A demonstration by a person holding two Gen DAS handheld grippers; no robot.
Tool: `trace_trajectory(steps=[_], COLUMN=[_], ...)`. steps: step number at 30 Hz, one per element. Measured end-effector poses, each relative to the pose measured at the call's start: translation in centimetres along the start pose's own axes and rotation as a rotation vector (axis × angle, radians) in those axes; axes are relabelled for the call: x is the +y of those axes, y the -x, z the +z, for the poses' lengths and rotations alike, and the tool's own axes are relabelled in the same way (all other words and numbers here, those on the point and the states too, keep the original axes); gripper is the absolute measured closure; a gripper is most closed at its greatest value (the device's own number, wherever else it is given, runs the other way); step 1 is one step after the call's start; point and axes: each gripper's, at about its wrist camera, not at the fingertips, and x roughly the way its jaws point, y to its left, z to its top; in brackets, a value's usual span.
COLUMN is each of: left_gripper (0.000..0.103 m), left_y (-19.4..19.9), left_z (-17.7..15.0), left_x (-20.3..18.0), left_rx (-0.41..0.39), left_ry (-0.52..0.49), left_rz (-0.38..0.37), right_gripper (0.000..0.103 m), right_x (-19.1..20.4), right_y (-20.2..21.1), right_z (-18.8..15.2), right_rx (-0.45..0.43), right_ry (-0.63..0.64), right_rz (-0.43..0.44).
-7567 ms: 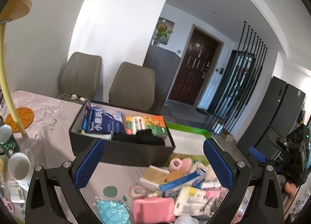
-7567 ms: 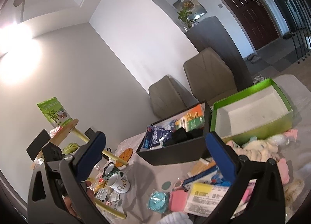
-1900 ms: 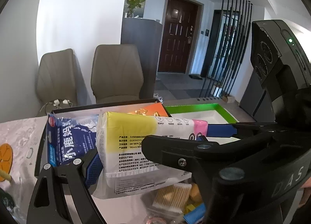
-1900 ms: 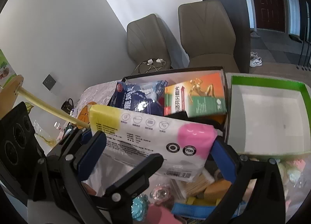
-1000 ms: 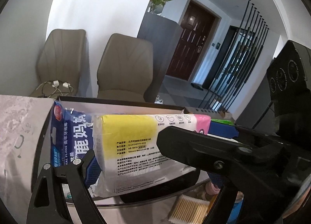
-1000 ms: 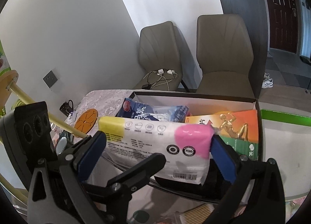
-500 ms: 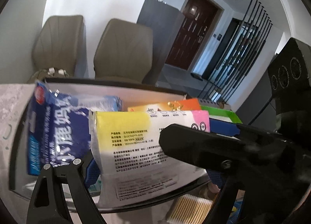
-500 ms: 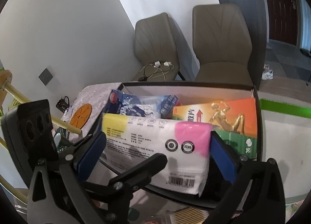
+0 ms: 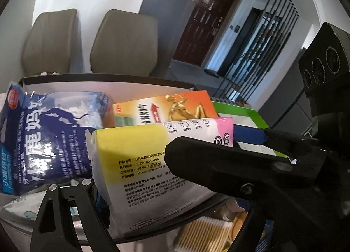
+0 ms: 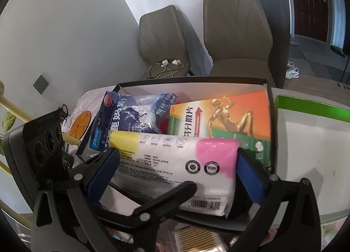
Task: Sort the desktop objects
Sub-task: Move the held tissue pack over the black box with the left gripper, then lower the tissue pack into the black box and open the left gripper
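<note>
A tissue pack [image 9: 140,164] [image 10: 170,160], white with a yellow end and a pink end, hangs over the near edge of the black box [image 10: 196,80]. My right gripper [image 10: 176,171] is shut on it, one blue pad at the yellow end and one at the pink end. My left gripper [image 9: 172,186] holds the same pack from the left, its left pad against the yellow end. Its right finger [image 10: 166,199] crosses under the pack. The right gripper's body hides that finger in the left wrist view. A blue bag [image 9: 43,138] and an orange-green carton [image 9: 170,107] lie in the box.
A green tray [image 10: 310,107] with a white floor stands right of the black box. A pack of cotton swabs [image 9: 203,234] lies on the table below the grippers. An orange coaster [image 10: 81,123] sits at the left. Two beige chairs [image 10: 236,33] stand behind the table.
Both grippers have carried the tissue pack forward and down toward the black box, which now fills more of both views. The grip on the pack looks unchanged.
</note>
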Motion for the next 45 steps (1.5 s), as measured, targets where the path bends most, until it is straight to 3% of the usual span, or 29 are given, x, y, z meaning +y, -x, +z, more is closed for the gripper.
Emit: trace_trajectory(steps=[6,10,14,19,22,25,35,41,45], left_gripper=[0.015,0.015,0.015,0.015,0.015,0.020,0.020,0.020,0.020], left_y=[-0.5,0.2,2.2,4.5,4.0,3.2,1.4,2.1,3.5], left_z=[-0.9,-0.9,-0.3,0.3,0.5,0.3,-0.8,-1.3,-0.9], left_x=[-1.5,-1.4,0.3,2.1,2.0,1.6,0.1,-0.8,-1.4], left_rx=[0.055,0.076,0.020,-0.081,-0.077,-0.051,0.026,0.021,-0.014], left_ry=[-0.070,-0.078,-0.037,0.044,0.021,-0.002,-0.064,-0.074,-0.077], left_rz=[-0.026,-0.041,-0.012,0.022,0.069,0.080,0.172,0.189,0.202], right_gripper=[0.001,0.002,0.003,0.021,0.028,0.029,0.028,0.028,0.022], right_x=[-2.1,-3.1,-3.0,-3.5,-3.8,-3.8,-3.5,-2.7,-2.4], right_y=[0.6,2.1,3.1,3.5,3.4,3.1,1.9,3.4,6.2], right_z=[-1.7,-1.3,-1.1,-0.9,-0.9,-1.1,-1.5,-1.3,-1.1], right_rx=[0.054,-0.003,-0.050,-0.097,-0.094,-0.076,0.012,-0.018,-0.079], right_ry=[-0.030,-0.091,-0.085,-0.100,-0.114,-0.113,-0.099,-0.084,-0.089], right_rz=[0.029,0.100,0.126,0.103,0.071,0.061,0.036,0.032,0.037])
